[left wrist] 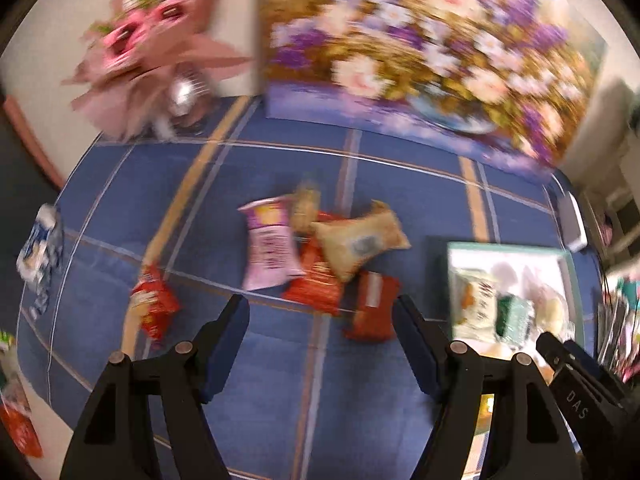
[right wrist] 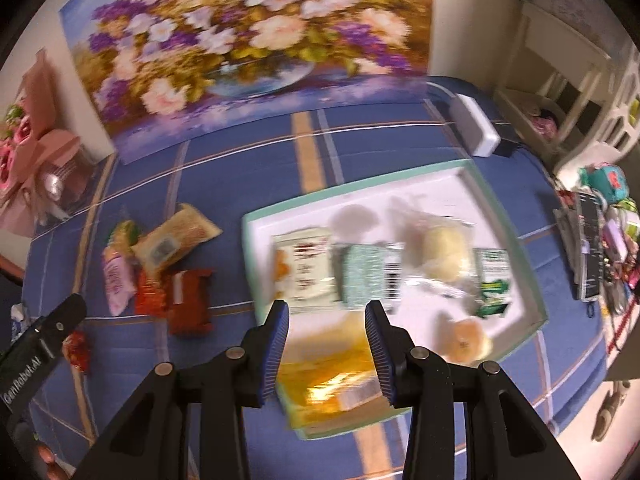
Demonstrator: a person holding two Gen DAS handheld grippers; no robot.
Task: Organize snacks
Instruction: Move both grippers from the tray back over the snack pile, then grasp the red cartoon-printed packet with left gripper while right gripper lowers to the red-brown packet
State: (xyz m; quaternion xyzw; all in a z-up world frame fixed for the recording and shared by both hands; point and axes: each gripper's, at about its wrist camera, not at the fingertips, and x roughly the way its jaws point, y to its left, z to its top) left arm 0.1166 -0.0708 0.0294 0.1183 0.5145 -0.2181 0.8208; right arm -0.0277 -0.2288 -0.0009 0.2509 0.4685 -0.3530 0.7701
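Grippers angle steeply down over a blue plaid tablecloth (left wrist: 360, 380): left gripper (left wrist: 322, 340) spread apart, empty; right gripper (right wrist: 327, 344) narrowed, nothing clamped, above the tray (right wrist: 532, 264). Left of the tray, 5 blurred snack packets (left wrist: 320, 256) lie heaped.

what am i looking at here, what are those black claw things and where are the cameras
Those are hand-held tongs, one in each of a person's hands, each with a camera looking along its fingers. The left view shows the left tongs open and empty over loose snack packets, such as a pink packet, on a blue checked cloth. The right view shows the right tongs, with nothing clearly gripped between them, above a white tray already holding snacks, including a yellow packet.
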